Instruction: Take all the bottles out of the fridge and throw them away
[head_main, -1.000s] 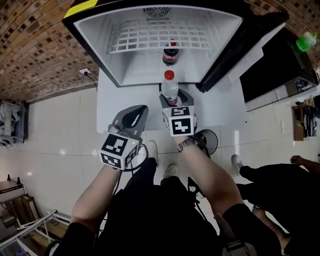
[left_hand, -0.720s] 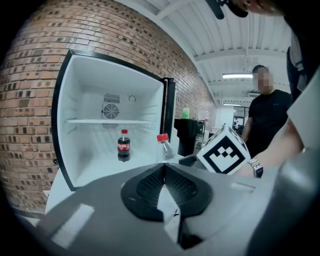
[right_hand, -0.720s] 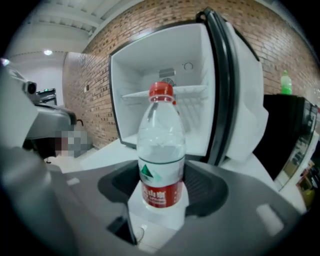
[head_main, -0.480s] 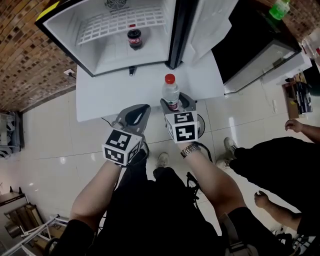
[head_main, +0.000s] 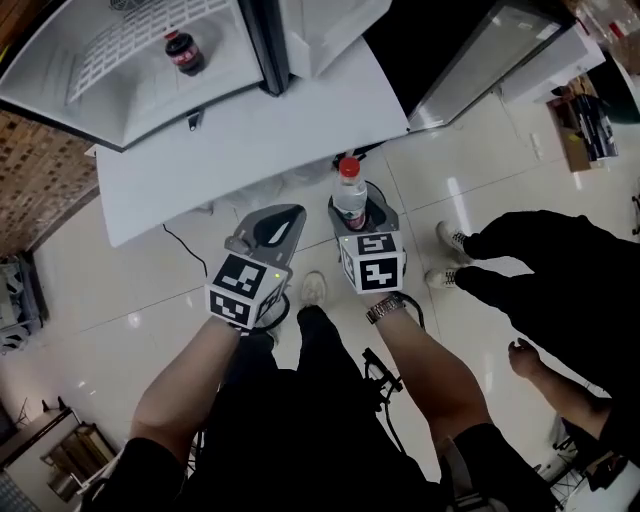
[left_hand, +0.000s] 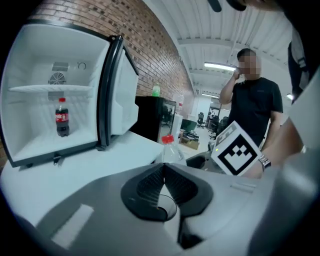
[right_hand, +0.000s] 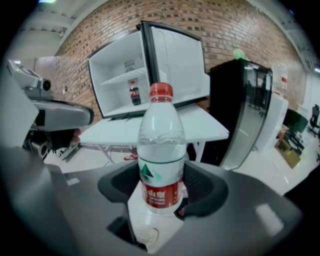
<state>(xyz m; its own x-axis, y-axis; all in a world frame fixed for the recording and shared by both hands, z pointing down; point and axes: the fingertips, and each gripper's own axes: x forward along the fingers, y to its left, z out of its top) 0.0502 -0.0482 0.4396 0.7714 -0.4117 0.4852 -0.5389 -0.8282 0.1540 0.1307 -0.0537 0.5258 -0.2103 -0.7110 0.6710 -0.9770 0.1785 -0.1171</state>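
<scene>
Carry-off step, with water bottle (right_hand: 161, 150) clamped in right gripper (head_main: 352, 212), left gripper (left_hand: 163, 172) pinched together, empty; next calls for somewhere to dump it, seemingly unseen

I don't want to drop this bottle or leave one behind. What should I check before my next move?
1. Grip: ok, the right gripper's jaws press both sides of the water bottle.
2. Bottle upright with red cap on: ok.
3. Spare gripper: ok, the left gripper is shut and empty.
4. Is the fridge emptied: not ok, a cola bottle stands inside.
5. Bin located: cannot tell, none in view.
6. Path: not ok, a bystander stands close on the right.
</scene>
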